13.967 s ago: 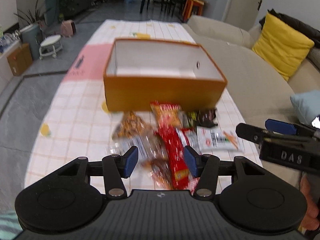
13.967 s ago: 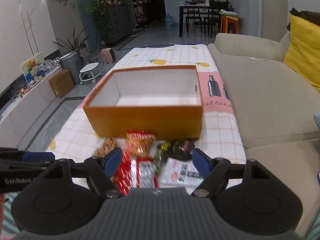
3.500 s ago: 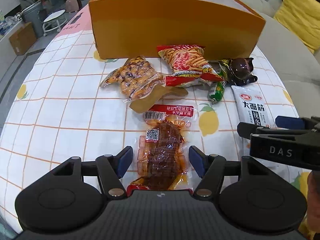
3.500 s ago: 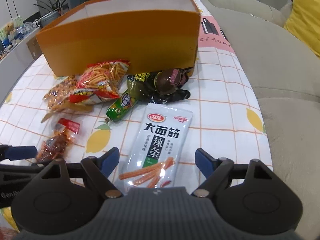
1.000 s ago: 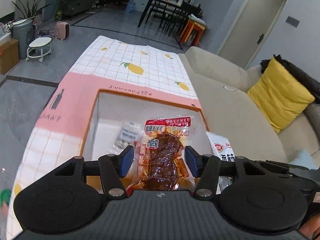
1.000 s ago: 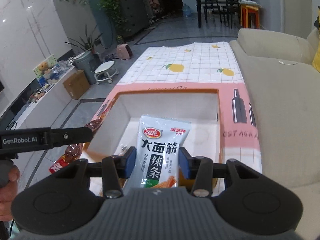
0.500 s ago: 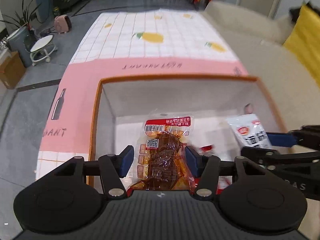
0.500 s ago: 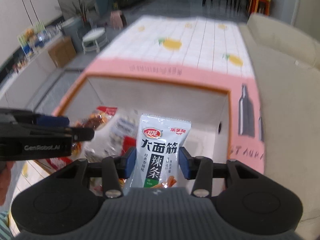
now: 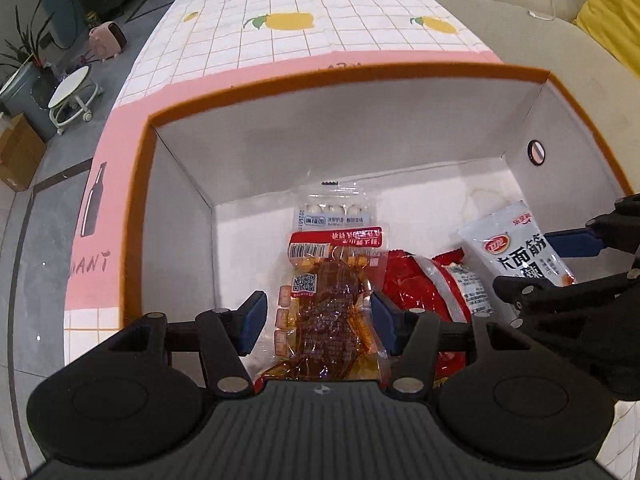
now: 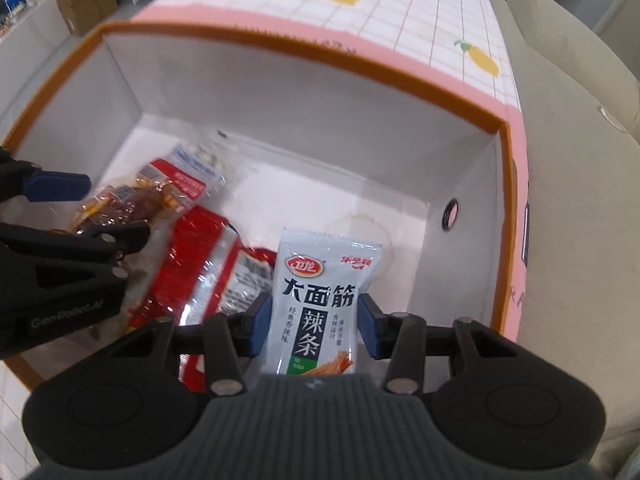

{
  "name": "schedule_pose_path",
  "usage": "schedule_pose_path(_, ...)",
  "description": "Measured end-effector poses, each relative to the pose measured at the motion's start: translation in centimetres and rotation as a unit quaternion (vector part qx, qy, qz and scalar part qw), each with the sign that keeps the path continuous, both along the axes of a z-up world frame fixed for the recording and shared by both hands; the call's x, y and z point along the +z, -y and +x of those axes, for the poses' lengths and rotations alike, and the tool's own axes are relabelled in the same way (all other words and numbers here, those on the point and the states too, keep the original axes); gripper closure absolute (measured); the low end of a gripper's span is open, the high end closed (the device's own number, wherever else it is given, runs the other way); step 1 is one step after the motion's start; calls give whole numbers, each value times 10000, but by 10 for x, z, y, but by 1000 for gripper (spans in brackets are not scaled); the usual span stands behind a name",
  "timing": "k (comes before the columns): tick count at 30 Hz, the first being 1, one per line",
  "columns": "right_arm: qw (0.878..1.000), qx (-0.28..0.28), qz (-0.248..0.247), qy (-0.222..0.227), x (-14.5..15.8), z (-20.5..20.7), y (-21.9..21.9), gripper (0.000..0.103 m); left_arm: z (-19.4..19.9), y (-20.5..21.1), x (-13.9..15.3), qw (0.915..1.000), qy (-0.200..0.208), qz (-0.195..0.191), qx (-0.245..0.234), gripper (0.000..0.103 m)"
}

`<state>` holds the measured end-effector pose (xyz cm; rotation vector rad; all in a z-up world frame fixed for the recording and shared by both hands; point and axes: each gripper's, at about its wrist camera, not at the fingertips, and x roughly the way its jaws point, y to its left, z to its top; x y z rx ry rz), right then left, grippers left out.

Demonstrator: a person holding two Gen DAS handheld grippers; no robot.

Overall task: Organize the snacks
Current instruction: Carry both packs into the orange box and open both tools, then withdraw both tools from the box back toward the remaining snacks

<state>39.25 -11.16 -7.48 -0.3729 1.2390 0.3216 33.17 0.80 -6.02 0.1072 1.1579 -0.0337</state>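
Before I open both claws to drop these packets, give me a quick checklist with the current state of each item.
1. Left claw over the orange box: ok.
2. Right claw over the box: ok.
3. Brown meat packet gripped between the left fingers: ok.
4. White spicy-strip packet gripped between the right fingers: ok.
5. Landing spots: the red packet and clear white packet already lie on the floor; bare floor on the right side: ok.
6. Height of the packets above the floor: cannot tell.
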Motion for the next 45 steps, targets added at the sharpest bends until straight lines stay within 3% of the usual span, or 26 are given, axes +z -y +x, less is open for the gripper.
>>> schedule_pose_path(14, 9998, -71, 38, -200, -5, -4, 2, 53, -4, 8, -5, 9995, -98, 192, -251, 27)
schedule_pose_path(19, 9998, -15, 131, -167, 4, -8, 1, 46, -9, 5, 6, 9997, 6, 167, -196, 22)
schedule_pose_path(26, 9997, -109, 188, 131, 32, -20, 5, 46, -24, -2, 33, 9994, 302, 87, -124, 22)
schedule_pose_path(30, 9984, -204, 384, 374, 57, -32, 12, 45, -41, -3, 58, 9981, 619, 20, -45, 22)
schedule_pose_path(35, 9938, -388, 740, 740, 88, -60, 26, 44, -73, 9, 99, 9908, 1316, 287, -111, 22)
schedule_pose_path(40, 9846, -668, 1114, 1166, 111, -102, 43, 44, -113, 11, 133, 9836, 1798, 123, 103, 22)
schedule_pose_path(45, 9730, -786, 1416, 1642, 123, -153, 60, 40, -160, 11, 145, 9752, 2192, -134, 278, 22)
